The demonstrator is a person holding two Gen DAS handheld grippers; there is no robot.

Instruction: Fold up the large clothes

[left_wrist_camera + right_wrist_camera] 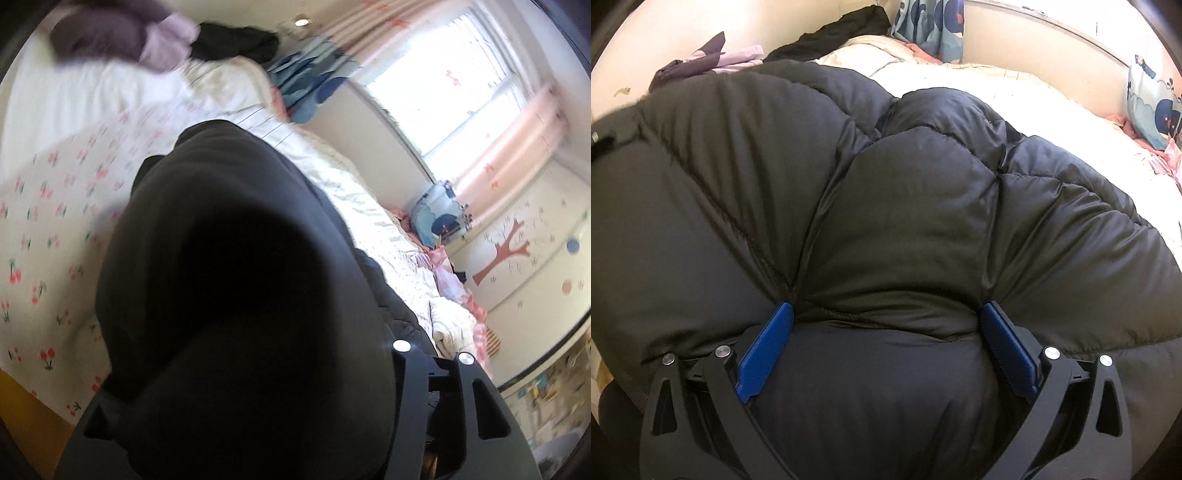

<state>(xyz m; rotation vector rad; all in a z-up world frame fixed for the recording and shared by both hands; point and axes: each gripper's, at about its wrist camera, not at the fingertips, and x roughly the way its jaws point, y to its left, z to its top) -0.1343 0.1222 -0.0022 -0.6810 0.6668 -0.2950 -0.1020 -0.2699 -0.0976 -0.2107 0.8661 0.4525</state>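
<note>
A black puffy down jacket (886, 192) lies over the bed and fills most of the right wrist view. My right gripper (886, 314) points down into it, its blue pads (768, 339) set wide and pressed into a thick bulge of the jacket. In the left wrist view a fold of the same jacket (229, 280) rises above the sheet close to the camera. It fills the gap of my left gripper (251, 369) and hides the pads; only the black finger bases show.
The bed has a cherry-print sheet (44, 229) and a white quilt (332, 173). Purple and pink clothes (122, 33) and another black garment (236, 40) lie at the far end. A blue-patterned pillow (1152, 103) leans on the wall under a bright window (443, 85).
</note>
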